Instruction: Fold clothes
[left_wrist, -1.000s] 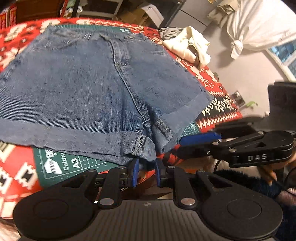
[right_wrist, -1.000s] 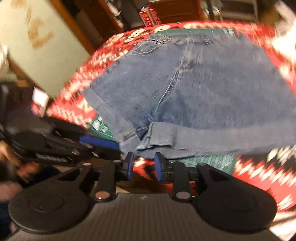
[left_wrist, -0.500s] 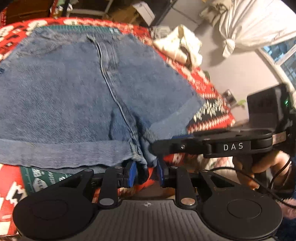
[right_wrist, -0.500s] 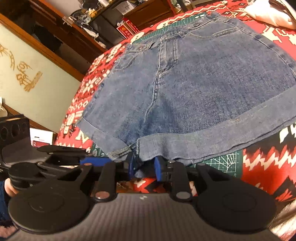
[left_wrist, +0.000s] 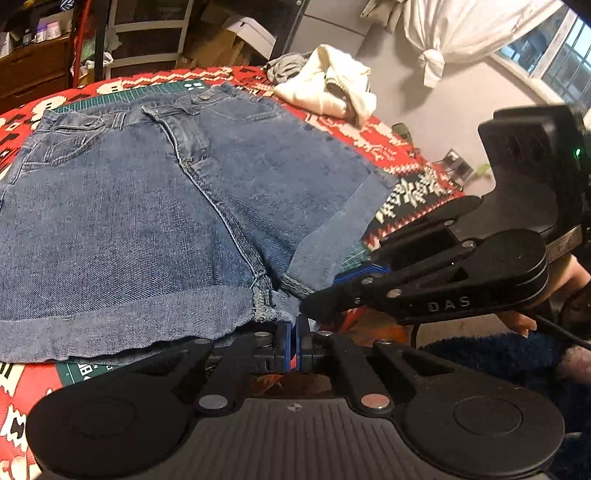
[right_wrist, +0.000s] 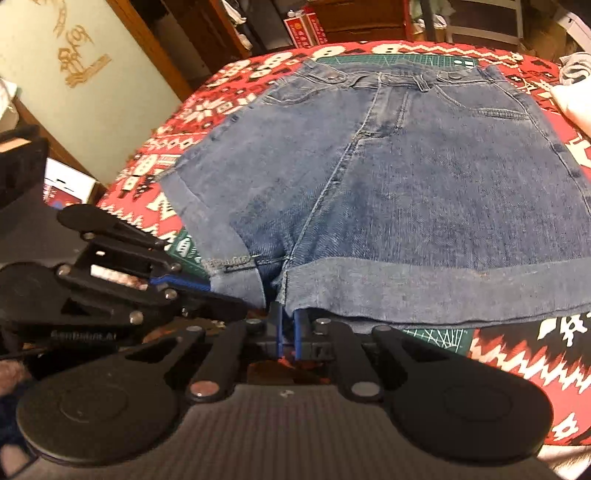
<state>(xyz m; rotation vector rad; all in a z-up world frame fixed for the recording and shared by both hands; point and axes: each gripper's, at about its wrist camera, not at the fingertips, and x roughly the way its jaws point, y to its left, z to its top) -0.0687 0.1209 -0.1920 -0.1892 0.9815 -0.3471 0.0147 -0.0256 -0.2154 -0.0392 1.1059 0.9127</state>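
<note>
We see the blue denim shorts with rolled cuffs (left_wrist: 155, 221) lying flat on a green cutting mat (right_wrist: 436, 336) over the red patterned cloth (right_wrist: 517, 354), waistband far. At the near crotch hem our left gripper (left_wrist: 293, 345) pinches the denim; just right, our right gripper (right_wrist: 289, 334) sits nearly closed on the cuff edge

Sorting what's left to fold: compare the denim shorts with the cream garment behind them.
The denim shorts are blue; the cream garment is off-white. The shorts lie spread flat, front up, over the green cutting mat; the cream garment sits bunched in a heap on the red patterned cloth. The shorts' near hem is at the left hand-held gripper; the cream garment is far from it. Both lie on one surface.
</note>
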